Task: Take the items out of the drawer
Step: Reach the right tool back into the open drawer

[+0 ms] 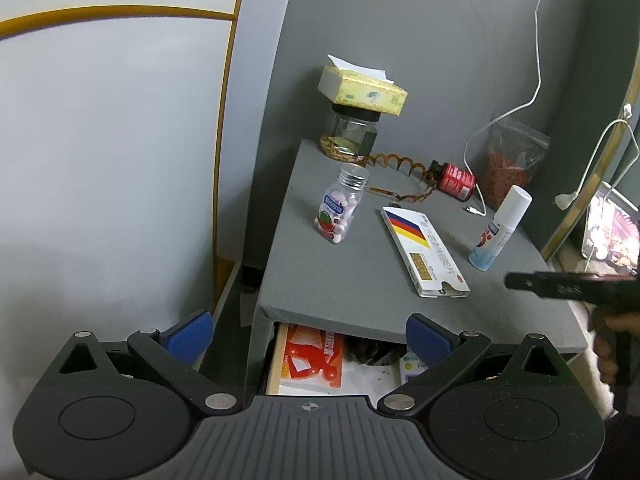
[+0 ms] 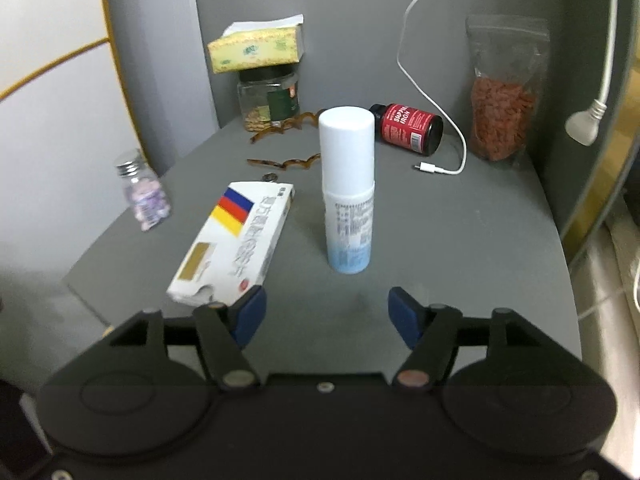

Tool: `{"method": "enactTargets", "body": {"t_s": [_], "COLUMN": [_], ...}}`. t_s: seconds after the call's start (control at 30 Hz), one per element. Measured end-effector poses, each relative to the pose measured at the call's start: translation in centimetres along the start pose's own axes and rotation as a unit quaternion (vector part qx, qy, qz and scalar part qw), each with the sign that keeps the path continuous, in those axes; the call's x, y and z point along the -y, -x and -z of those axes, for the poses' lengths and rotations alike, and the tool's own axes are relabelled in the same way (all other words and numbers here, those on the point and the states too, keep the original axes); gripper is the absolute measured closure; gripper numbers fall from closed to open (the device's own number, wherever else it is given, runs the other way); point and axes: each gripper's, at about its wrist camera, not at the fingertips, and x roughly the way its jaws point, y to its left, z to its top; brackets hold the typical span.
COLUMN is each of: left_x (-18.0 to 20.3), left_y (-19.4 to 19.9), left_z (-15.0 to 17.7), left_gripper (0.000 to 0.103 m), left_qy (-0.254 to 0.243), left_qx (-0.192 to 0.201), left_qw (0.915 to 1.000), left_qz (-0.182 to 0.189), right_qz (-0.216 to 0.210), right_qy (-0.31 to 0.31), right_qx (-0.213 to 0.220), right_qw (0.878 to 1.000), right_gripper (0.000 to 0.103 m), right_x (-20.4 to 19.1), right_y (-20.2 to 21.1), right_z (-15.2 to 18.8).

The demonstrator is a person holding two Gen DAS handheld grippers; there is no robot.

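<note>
The drawer (image 1: pixel 276 364) under the grey nightstand top (image 1: pixel 352 276) stands open. Inside lie a red-orange packet (image 1: pixel 316 360), a dark crumpled item (image 1: pixel 368 350) and a small pale box (image 1: pixel 410 366). My left gripper (image 1: pixel 308 338) is open and empty above the drawer's front. My right gripper (image 2: pixel 322 314) is open and empty over the top's front, just before the upright white spray bottle (image 2: pixel 349 188), also in the left wrist view (image 1: pixel 500 228). A white medicine box (image 2: pixel 236 240) and a pill bottle (image 2: pixel 146 192) rest on the top.
At the back stand a glass jar (image 2: pixel 268 100) with a tissue box (image 2: pixel 256 48) on it, a red-labelled bottle (image 2: pixel 408 128) lying down, a bag of red berries (image 2: pixel 502 92), a brown hair clip (image 2: pixel 284 164) and a white charging cable (image 2: pixel 436 168). A wall panel (image 1: pixel 112 140) is left.
</note>
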Motion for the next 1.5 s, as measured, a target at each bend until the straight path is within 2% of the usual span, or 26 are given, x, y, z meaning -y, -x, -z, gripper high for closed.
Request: {"method": "enactTargets", "body": {"t_s": [0.33, 0.6, 0.73, 0.83, 0.93, 0.97, 1.03, 1.13, 1.2, 1.33, 1.43, 1.5], "left_x": [0.0, 0.0, -0.1, -0.2, -0.3, -0.4, -0.6, -0.9, -1.0, -1.1, -1.6, -2.0], "left_y": [0.1, -0.1, 0.0, 0.0, 0.1, 0.1, 0.2, 0.3, 0.3, 0.3, 0.4, 0.6], "left_z": [0.0, -0.2, -0.2, -0.2, -0.2, -0.2, -0.3, -0.4, -0.5, -0.5, -0.5, -0.5], "left_gripper": [0.002, 0.002, 0.002, 0.002, 0.002, 0.002, 0.002, 0.002, 0.002, 0.001, 0.002, 0.001], "left_qy": [-0.001, -0.001, 0.002, 0.005, 0.007, 0.010, 0.020, 0.030, 0.034, 0.038, 0.044, 0.050], "left_qx": [0.000, -0.001, 0.000, 0.001, 0.003, 0.005, 0.008, 0.010, 0.011, 0.013, 0.012, 0.014], "left_qw": [1.0000, 1.0000, 1.0000, 1.0000, 1.0000, 0.9999, 0.9998, 0.9995, 0.9993, 0.9992, 0.9989, 0.9986], "left_qz": [-0.001, 0.000, -0.001, -0.002, -0.003, -0.004, -0.005, -0.005, -0.004, -0.005, -0.006, -0.004], "right_qz": [-0.029, -0.039, -0.036, -0.017, -0.039, -0.059, -0.122, -0.165, -0.164, -0.144, -0.129, -0.139], "right_qy": [-0.046, -0.047, -0.059, -0.082, -0.091, -0.085, -0.060, -0.038, -0.017, 0.022, 0.042, 0.055], "right_qx": [-0.006, -0.012, -0.015, -0.015, -0.022, -0.034, -0.083, -0.130, -0.181, -0.235, -0.254, -0.268], "right_qw": [0.999, 0.998, 0.998, 0.996, 0.995, 0.994, 0.987, 0.977, 0.970, 0.961, 0.958, 0.952], "right_gripper": [0.036, 0.036, 0.036, 0.036, 0.036, 0.036, 0.036, 0.033, 0.030, 0.031, 0.032, 0.031], "right_x": [0.3, 0.0, 0.4, 1.5, 1.8, 1.3, -1.2, -4.5, -8.3, -13.8, -15.8, -15.8], "right_y": [2.9, 3.1, 3.1, 3.2, 3.4, 3.2, 2.3, 0.7, -2.1, -7.2, -9.6, -10.1], "right_z": [1.0, 1.1, 1.0, 0.8, 1.0, 1.1, 1.9, 3.0, 4.3, 5.7, 5.8, 5.5]}}
